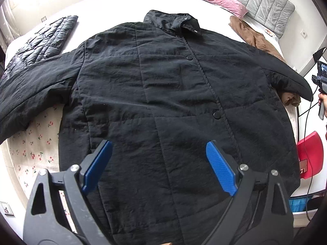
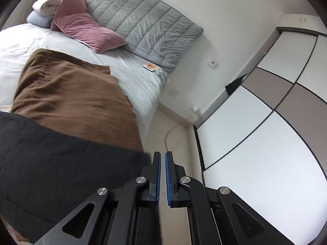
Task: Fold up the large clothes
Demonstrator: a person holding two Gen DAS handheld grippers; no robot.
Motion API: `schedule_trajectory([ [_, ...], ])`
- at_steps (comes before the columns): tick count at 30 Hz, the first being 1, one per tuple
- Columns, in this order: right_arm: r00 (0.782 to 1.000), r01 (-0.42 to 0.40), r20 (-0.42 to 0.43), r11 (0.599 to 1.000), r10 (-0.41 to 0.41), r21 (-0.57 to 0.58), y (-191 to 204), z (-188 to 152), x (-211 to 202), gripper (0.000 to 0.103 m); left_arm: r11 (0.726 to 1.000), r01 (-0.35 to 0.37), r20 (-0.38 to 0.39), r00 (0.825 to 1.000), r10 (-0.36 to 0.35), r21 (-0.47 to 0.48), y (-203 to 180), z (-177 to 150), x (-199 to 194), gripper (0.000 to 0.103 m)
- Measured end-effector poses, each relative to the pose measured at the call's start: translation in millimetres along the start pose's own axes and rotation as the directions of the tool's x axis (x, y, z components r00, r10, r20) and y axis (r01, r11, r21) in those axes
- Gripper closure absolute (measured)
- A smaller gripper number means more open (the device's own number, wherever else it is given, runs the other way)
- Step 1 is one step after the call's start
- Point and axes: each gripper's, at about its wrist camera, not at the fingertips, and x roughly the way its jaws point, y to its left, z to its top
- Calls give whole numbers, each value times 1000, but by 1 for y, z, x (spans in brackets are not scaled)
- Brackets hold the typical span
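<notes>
A large black padded jacket (image 1: 163,94) lies face up on the bed, snapped shut, collar at the far end and both sleeves spread out. My left gripper (image 1: 159,143) hovers open over its lower front, blue pads wide apart with nothing between them. The jacket's right sleeve (image 1: 290,79) rests on a brown garment (image 1: 253,36). In the right wrist view the right gripper (image 2: 162,157) is shut, only a thin slit of floor showing between its pads. The black sleeve end (image 2: 81,159) lies against the outer side of its left finger.
A quilted black garment (image 1: 45,38) lies at the bed's far left. A pink pillow (image 2: 81,28) and grey headboard (image 2: 139,22) are at the far end. A wardrobe (image 2: 265,122) stands to the right. A red object (image 1: 310,155) and a cable sit past the bed's right edge.
</notes>
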Motion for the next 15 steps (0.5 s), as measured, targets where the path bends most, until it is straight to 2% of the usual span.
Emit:
schedule_trajectory([
  [1, 999, -11, -34, 999, 12, 46, -9, -3, 7, 98, 1000, -7, 0, 1000, 7, 10, 1, 0, 0, 10],
  [3, 995, -85, -46, 986, 93, 143, -23, -7, 8, 95, 999, -19, 1, 1000, 19, 26, 3, 1, 1, 10],
  [6, 970, -236, -29, 963, 242, 133, -13, 1, -10, 78, 998, -51, -20, 998, 53, 47, 4, 15, 9, 10],
  [9, 906, -415, -67, 908, 418, 61, 15, 18, -42, 71, 995, -70, -52, 996, 74, 72, -3, 35, 9, 10],
  [11, 861, -503, -72, 864, 504, 34, 31, 30, -73, 65, 992, -82, -58, 994, 88, 96, -10, 53, 2, 10],
  [12, 838, -542, -64, 840, 542, 26, 38, 35, -90, 56, 990, -90, -51, 994, 96, 104, -13, 63, -3, 10],
  [13, 806, -589, -56, 808, 589, 19, 47, 41, -107, 48, 989, -97, -42, 994, 102, 111, -17, 73, -7, 10],
  [15, 742, -669, -46, 743, 669, 12, 65, 53, -139, 45, 988, -100, -24, 994, 104, 120, -23, 95, -13, 10],
])
